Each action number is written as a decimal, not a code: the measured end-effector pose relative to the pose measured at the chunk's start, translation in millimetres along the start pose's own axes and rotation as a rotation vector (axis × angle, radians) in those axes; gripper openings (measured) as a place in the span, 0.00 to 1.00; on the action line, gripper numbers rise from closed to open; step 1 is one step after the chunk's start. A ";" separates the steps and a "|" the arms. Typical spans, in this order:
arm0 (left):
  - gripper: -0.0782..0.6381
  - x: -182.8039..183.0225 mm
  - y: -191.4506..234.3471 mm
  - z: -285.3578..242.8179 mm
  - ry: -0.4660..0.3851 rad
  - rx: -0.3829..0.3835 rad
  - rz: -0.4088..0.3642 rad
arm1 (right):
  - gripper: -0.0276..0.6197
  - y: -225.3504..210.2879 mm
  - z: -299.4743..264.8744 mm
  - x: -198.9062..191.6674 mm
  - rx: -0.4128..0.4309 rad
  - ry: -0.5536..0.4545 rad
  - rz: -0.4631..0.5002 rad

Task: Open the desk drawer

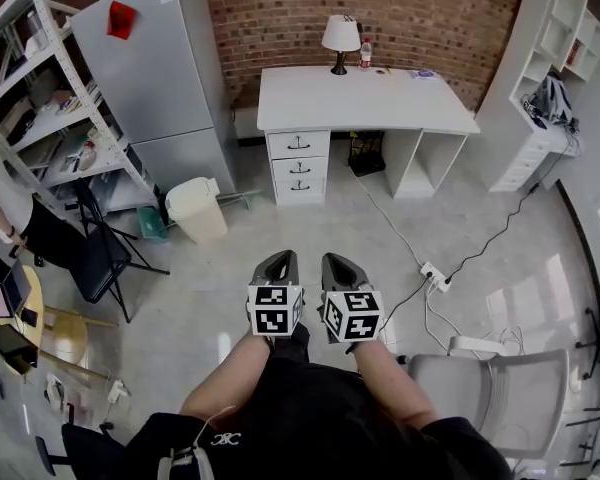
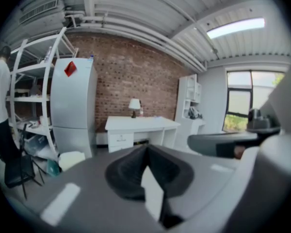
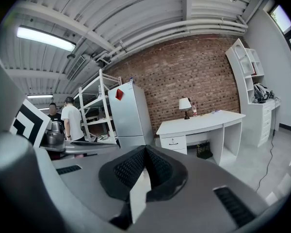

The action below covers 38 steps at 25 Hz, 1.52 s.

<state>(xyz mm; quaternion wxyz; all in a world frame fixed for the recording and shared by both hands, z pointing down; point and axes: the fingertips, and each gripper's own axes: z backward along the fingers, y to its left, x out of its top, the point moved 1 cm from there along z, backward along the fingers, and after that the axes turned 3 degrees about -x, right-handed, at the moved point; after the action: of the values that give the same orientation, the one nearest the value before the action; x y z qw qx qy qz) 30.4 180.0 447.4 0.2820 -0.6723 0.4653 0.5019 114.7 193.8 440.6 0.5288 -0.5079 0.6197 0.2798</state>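
Observation:
The white desk [image 1: 365, 98] stands against the brick wall, far ahead of me. Its stack of three drawers [image 1: 299, 166] is under its left end, all pushed in, each with a dark handle. My left gripper [image 1: 280, 258] and right gripper [image 1: 338, 261] are held side by side over the floor, well short of the desk, both shut with nothing in them. In the left gripper view the desk [image 2: 140, 125] shows beyond the closed left gripper [image 2: 146, 147]. The right gripper view shows the top drawer [image 3: 173, 141] above the closed right gripper [image 3: 145, 148].
A grey fridge [image 1: 160, 78], white bin [image 1: 197, 208], black folding chair [image 1: 95, 253] and metal shelving [image 1: 50, 118] line the left. A power strip [image 1: 435, 275] and cables lie on the floor at right, near a grey office chair [image 1: 490, 388]. A lamp [image 1: 340, 38] stands on the desk.

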 end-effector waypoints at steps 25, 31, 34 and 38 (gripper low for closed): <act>0.11 98.4 182.5 -208.0 -0.015 -0.049 0.076 | 0.04 -24.7 -264.5 97.8 -0.039 0.044 0.128; 0.11 97.4 219.6 -240.8 -0.002 -0.059 0.101 | 0.04 -24.3 -316.5 95.7 -0.059 0.088 0.148; 0.11 97.5 234.9 -248.9 -0.001 -0.054 0.116 | 0.04 -18.1 -333.1 95.8 -0.062 0.102 0.177; 0.11 81.6 249.0 -255.8 0.024 -0.048 0.153 | 0.04 -11.5 -349.9 84.9 -0.063 0.142 0.230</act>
<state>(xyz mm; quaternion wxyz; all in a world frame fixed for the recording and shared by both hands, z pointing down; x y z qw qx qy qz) -85.3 -166.0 479.0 0.2211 -0.6473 0.5067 0.5248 1.8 -147.6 462.4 0.4317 -0.4683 0.7006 0.3216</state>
